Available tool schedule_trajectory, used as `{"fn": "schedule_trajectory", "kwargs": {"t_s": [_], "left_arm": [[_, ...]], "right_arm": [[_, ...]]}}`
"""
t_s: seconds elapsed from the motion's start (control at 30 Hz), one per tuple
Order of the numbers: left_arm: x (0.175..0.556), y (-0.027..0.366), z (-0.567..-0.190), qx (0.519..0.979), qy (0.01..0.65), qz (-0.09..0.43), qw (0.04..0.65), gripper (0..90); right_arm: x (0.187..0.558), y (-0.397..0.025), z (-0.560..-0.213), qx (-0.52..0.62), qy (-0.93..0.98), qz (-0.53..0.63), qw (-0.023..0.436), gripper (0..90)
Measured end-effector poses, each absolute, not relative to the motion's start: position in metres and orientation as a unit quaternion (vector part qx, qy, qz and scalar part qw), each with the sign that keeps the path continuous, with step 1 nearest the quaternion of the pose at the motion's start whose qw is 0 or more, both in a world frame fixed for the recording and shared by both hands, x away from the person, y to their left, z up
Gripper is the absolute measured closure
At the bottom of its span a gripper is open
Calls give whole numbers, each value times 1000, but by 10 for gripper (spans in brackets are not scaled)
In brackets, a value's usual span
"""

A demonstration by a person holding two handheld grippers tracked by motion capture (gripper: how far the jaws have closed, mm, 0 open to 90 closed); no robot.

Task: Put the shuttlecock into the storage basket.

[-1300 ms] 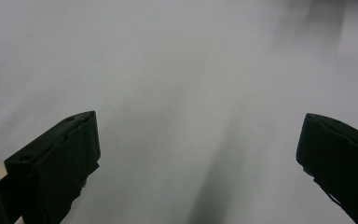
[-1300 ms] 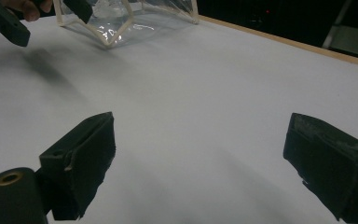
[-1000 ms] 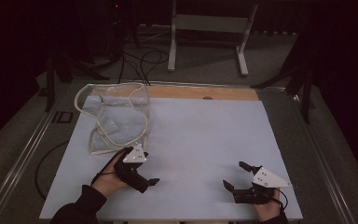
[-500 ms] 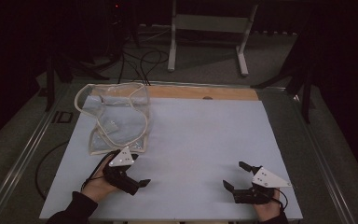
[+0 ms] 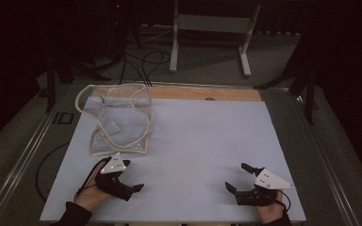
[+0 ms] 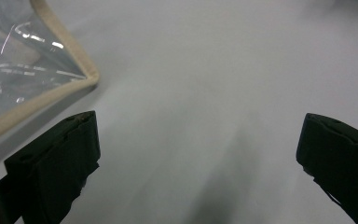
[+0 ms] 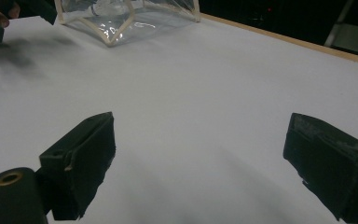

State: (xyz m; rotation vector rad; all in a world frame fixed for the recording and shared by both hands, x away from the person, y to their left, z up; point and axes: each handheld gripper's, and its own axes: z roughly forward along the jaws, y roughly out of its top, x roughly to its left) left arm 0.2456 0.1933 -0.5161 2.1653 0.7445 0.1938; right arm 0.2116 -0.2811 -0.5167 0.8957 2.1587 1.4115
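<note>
A clear plastic bag [image 5: 120, 120] with beige trim and a looping handle lies on the back left of the white table [image 5: 202, 136]. My left gripper [image 5: 133, 175] is open just in front of the bag's near edge, held low over the table. In the left gripper view its jaws [image 6: 198, 154] stand wide apart over bare table, with the bag's corner [image 6: 32, 65] at the upper left. My right gripper [image 5: 235, 176] is open near the front right edge, with nothing between its fingers. The right gripper view has the bag [image 7: 126, 14] far off at the top.
A wooden strip [image 5: 202, 93] runs along the table's far edge. A metal stand [image 5: 212, 28] and cables [image 5: 143, 61] are on the floor beyond. In the right gripper view the person's other hand [image 7: 0, 14] is at the top left.
My left gripper has drawn back from the bag's near edge, toward the front left of the table. The right gripper and the bag have stayed put.
</note>
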Motion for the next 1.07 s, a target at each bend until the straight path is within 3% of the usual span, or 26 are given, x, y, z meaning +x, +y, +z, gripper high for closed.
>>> {"fn": "schedule_trajectory", "kwargs": {"t_s": [1.07], "left_arm": [[234, 206, -527, 836, 325, 126, 423, 0]], "right_arm": [[212, -280, -518, 320, 777, 503, 203, 90]]}}
